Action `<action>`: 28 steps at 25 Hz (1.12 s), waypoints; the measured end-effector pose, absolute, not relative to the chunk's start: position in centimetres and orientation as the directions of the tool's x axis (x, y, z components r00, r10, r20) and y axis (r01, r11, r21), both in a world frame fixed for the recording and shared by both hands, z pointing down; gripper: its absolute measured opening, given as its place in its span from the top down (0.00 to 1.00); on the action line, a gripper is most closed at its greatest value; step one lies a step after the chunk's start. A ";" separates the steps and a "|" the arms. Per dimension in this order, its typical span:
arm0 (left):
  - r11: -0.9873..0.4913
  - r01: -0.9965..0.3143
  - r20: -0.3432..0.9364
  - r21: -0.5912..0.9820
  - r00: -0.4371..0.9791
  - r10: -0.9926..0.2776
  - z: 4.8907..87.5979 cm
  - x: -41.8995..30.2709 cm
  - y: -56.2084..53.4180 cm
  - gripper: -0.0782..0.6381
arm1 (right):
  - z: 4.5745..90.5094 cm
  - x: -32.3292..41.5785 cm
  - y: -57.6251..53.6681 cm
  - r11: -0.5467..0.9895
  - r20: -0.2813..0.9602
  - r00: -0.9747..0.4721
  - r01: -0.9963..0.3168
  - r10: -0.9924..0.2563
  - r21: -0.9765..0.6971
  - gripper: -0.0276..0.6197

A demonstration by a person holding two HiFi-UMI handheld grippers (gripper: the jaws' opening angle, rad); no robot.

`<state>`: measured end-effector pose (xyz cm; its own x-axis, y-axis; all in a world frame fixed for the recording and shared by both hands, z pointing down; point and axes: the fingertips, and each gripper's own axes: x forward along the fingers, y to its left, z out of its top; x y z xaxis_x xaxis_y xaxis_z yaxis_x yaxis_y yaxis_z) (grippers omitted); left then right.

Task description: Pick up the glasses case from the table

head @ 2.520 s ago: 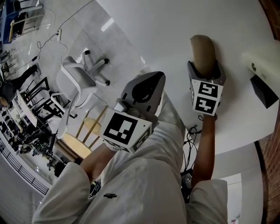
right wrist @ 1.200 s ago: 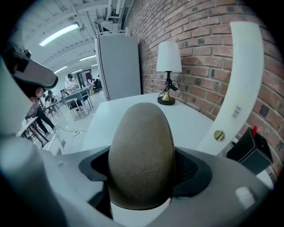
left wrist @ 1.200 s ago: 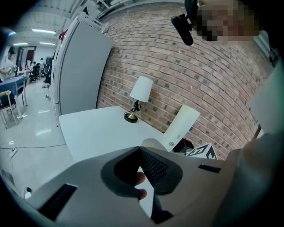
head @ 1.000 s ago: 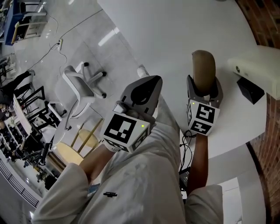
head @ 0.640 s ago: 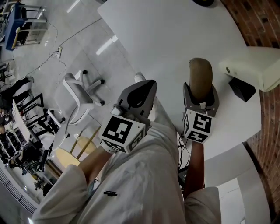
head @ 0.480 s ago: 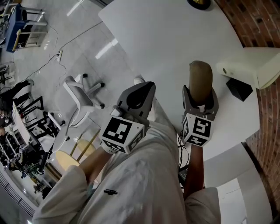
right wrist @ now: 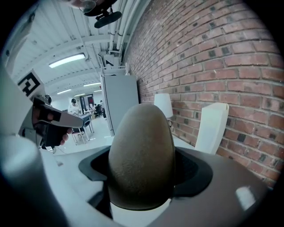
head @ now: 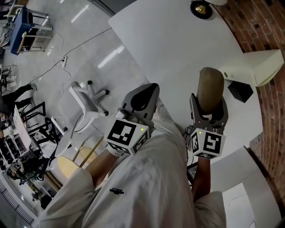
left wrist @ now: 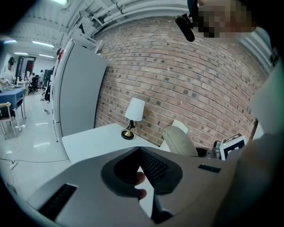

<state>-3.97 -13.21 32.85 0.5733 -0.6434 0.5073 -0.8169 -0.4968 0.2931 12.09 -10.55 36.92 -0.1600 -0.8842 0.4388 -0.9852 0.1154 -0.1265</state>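
Observation:
The glasses case (head: 210,88) is a brown, rounded, felt-like case. My right gripper (head: 209,107) is shut on its near end and holds it above the white table (head: 178,44), pointing away from me. In the right gripper view the glasses case (right wrist: 142,150) fills the space between the jaws and its far end sticks out past them. My left gripper (head: 143,99) hangs over the table's near edge, left of the case, shut with nothing in it. The left gripper view shows its jaw tips meeting, with the glasses case (left wrist: 179,141) off to the right.
A small lamp (head: 201,8) stands at the table's far end. A cream box-shaped device (head: 254,69) and a black block (head: 240,89) sit right of the case, near the brick wall (head: 267,26). An office chair (head: 87,100) and a wooden stool (head: 71,164) stand on the floor at left.
The right gripper has kept its hold on the case and drifted slightly right and toward me. The head view now takes in more of the far table. The left gripper has barely moved.

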 end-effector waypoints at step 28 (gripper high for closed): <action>-0.613 -0.759 0.282 0.217 0.651 -0.705 22.8 -3.1 -12.2 0.88 | 23.6 18.1 -4.4 -0.083 0.171 0.063 -0.990 -0.983 -0.115 0.32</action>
